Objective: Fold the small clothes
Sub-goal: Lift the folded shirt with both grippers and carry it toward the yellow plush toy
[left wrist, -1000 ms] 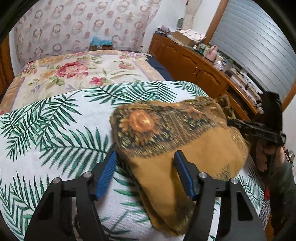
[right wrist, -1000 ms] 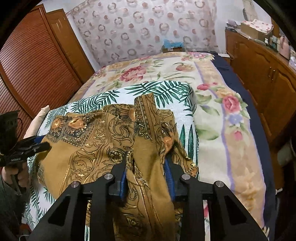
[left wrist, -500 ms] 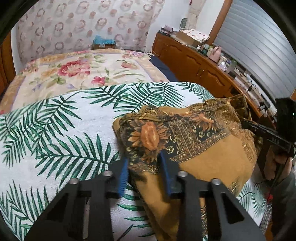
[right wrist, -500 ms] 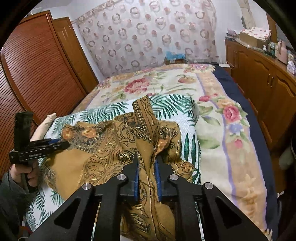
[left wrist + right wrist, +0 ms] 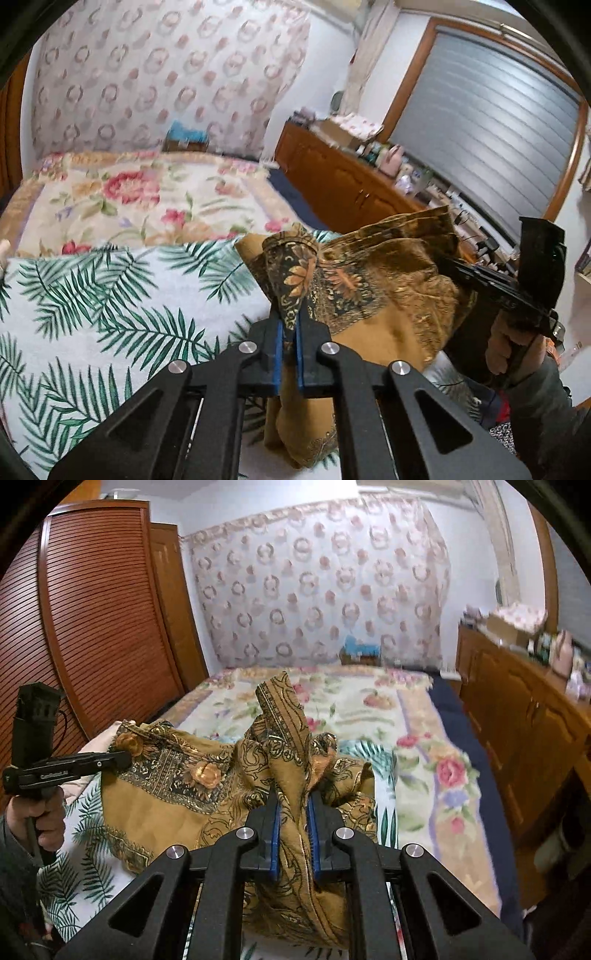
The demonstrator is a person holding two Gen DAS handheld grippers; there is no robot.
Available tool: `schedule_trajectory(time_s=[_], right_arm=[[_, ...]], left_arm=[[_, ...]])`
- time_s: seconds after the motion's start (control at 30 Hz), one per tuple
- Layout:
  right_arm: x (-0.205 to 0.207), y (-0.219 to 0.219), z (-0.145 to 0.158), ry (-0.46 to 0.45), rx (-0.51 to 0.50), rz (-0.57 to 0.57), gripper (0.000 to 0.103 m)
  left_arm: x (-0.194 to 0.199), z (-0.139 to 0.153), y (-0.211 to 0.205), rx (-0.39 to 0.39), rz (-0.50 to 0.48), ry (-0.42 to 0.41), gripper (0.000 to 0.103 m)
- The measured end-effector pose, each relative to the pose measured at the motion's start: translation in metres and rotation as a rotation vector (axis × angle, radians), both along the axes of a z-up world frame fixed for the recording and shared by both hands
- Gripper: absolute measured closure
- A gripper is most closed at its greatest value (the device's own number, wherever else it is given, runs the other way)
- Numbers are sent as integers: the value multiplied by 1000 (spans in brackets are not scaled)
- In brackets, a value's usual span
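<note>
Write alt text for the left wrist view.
The left gripper is shut on a bunched corner of a mustard patterned cloth, lifting it off a palm-leaf bedspread. At right, a hand holds the right gripper at the cloth's other side.

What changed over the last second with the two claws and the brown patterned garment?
The left claw shut on a corner of the garment; a second ago it stood open around it. The right claw tightened on its fold. Both lifted the cloth partly off the palm-leaf sheet. The bed is unchanged.

Left tongs (image 5: 290,345) and right tongs (image 5: 293,834) both clamped tight, angled downward.
</note>
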State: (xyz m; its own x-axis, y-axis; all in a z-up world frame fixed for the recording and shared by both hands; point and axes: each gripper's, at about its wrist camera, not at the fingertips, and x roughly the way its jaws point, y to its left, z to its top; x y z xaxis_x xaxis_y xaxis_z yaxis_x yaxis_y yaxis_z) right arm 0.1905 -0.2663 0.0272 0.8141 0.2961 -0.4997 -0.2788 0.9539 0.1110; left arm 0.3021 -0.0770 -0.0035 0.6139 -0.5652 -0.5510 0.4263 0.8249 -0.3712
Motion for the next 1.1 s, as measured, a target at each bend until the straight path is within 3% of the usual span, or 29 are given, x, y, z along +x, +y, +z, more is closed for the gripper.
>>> schedule_trajectory(time_s=[0.37,0.87,1.1], right_arm=[[-3,36,8,-74,-31,76,91],[72,144,16,-147,-89,329,91],[126,197,24,-169,-120,456,91]], left_arm=[[-45,39,49,16,59,-104,98],[-94,51,178,15,290,-191,98],[-107,35,241,4,423,-199,98]])
